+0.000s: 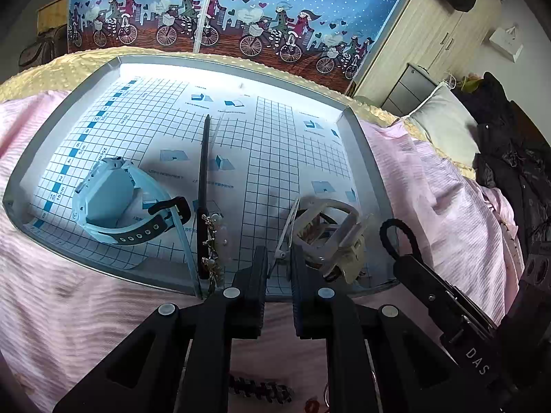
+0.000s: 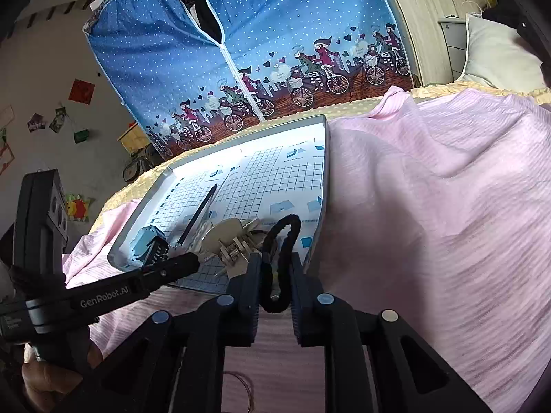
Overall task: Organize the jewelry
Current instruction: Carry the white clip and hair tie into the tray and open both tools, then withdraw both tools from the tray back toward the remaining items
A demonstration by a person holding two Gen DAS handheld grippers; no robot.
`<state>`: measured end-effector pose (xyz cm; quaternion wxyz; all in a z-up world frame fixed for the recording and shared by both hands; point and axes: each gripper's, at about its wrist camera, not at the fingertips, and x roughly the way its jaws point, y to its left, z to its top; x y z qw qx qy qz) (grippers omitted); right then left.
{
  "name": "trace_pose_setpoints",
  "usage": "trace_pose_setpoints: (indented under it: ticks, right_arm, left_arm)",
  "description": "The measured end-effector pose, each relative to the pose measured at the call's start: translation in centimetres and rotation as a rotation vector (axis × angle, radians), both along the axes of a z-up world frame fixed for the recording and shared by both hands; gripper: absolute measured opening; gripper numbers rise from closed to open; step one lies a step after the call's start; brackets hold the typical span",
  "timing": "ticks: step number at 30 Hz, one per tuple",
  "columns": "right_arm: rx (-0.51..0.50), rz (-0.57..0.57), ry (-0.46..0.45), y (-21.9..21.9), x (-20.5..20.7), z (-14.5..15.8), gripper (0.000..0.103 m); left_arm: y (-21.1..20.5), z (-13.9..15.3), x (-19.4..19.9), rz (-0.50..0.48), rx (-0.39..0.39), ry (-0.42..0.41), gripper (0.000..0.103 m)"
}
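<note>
**Hair tie in the right claw, hair clip by the left, at the tray's near edge**

We see a black hair tie (image 2: 279,261) standing as a fuzzy loop between the fingers of the right gripper (image 2: 274,296); the jaws are closed on its lower part, and its top arches over the near edge of the tray (image 2: 137,222). From the left wrist view the same loop pokes up from the right gripper's tip, beside the tray's near right corner.

Just left of it lies a cream hair clip (image 1: 330,237), tilted. Its lower end sits against the left gripper (image 1: 279,268), whose jaws stand narrowly apart. We cannot tell whether they actually pinch the clip, because the right finger covers the point of contact.

Further left on the tray's grid-printed liner, a black stick (image 1: 204,192) runs front to back, with a small gold chain with pale beads (image 1: 213,241) bunched at its near end; the chain's detail is hard to make out. Beyond that rests a light blue watch (image 1: 110,196) with a dark strap.

The tray sits on a pink bedspread (image 2: 430,189). At the bottom of the left wrist view a dark beaded piece (image 1: 261,390) lies on the spread, half hidden behind the gripper body. A hand (image 2: 44,383) holding the left gripper's handle is cut off at the right wrist view's edge.
</note>
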<state>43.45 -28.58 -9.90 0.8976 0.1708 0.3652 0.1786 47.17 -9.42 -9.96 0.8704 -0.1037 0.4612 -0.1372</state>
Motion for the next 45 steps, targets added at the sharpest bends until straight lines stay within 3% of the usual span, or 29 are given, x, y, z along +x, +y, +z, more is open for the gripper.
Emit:
trace_pose_setpoints:
  ticks: [5, 8, 11, 13, 14, 18, 23, 28, 32, 37, 45]
  right_arm:
    - [-0.005, -0.004, -0.008, -0.2, 0.0, 0.3, 0.023]
    - [-0.012, -0.010, -0.020, -0.3, -0.1, 0.6, 0.033]
    - [-0.029, -0.015, -0.035, -0.3, -0.4, 1.0, 0.044]
    - [-0.033, -0.014, -0.046, -0.2, -0.5, 1.3, 0.052]
    - [-0.040, -0.018, -0.054, -0.2, -0.7, 1.5, 0.055]
    - [-0.052, -0.031, -0.098, -0.1, -1.6, 2.6, 0.077]
    - [-0.062, -0.066, -0.189, -0.1, -4.4, 4.9, 0.103]
    - [-0.097, -0.062, -0.336, 0.5, -8.8, 8.3, 0.103]
    - [-0.114, -0.063, -0.434, 1.5, -13.0, 10.5, 0.103]
    - [-0.139, -0.051, -0.476, 3.1, -17.4, 11.1, 0.103]
    - [-0.161, -0.118, -0.511, 4.0, -24.0, 10.7, 0.103]
  left_arm:
    - [0.3, 0.6, 0.0, 0.006, -0.014, 0.004, 0.010]
    - [1.1, 1.5, -0.6, 0.016, -0.052, -0.013, 0.011]
    - [2.0, 2.7, -1.5, 0.033, -0.068, -0.032, 0.026]
    - [2.7, 3.7, -2.4, 0.050, -0.080, -0.053, 0.045]
    - [3.0, 4.2, -2.9, 0.060, -0.085, -0.065, 0.049]
    - [4.6, 6.2, -5.3, 0.105, -0.115, -0.118, 0.076]
    - [5.8, 8.6, -8.5, 0.127, -0.100, -0.190, 0.078]
    - [6.5, 10.9, -12.8, 0.166, 0.001, -0.300, 0.078]
    - [7.6, 12.2, -16.3, 0.214, 0.013, -0.359, 0.078]
    - [9.4, 12.8, -20.5, 0.268, 0.005, -0.386, 0.079]
    - [11.2, 13.0, -25.1, 0.263, -0.040, -0.392, 0.079]
